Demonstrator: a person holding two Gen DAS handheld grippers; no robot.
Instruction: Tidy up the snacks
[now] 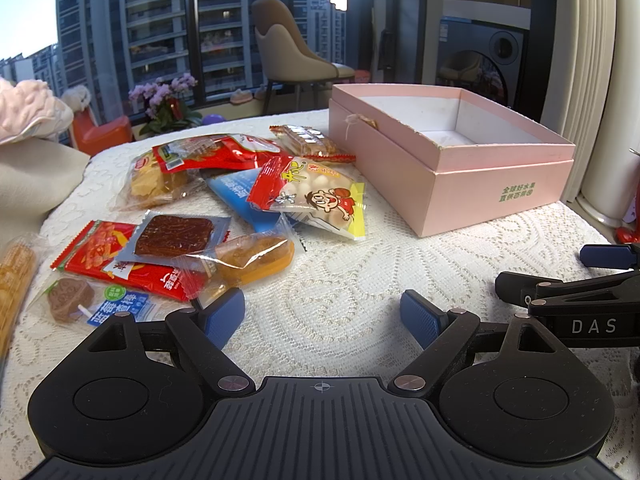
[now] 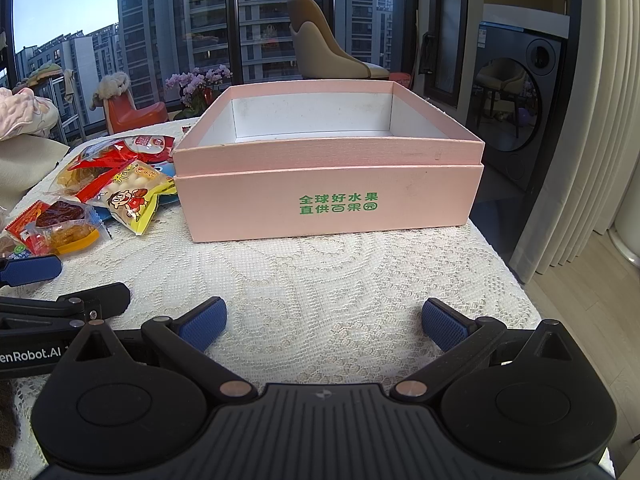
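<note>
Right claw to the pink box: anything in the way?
Nothing. In the right wrist view, only bare lace cloth lies between the open right claw and the pink box. The snacks sit off to the box's left.

Your right gripper (image 2: 324,324) hangs wide open over the lace tablecloth (image 2: 340,280) — pink box (image 2: 328,196) straight ahead, snack packets (image 2: 120,196) left.

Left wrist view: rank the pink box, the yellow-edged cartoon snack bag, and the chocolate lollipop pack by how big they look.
1. pink box, clearly largest.
2. cartoon snack bag.
3. chocolate lollipop pack, smallest, though partly hidden under a red packet and sitting nearer the camera, so the gap to the bag is unsure.
</note>
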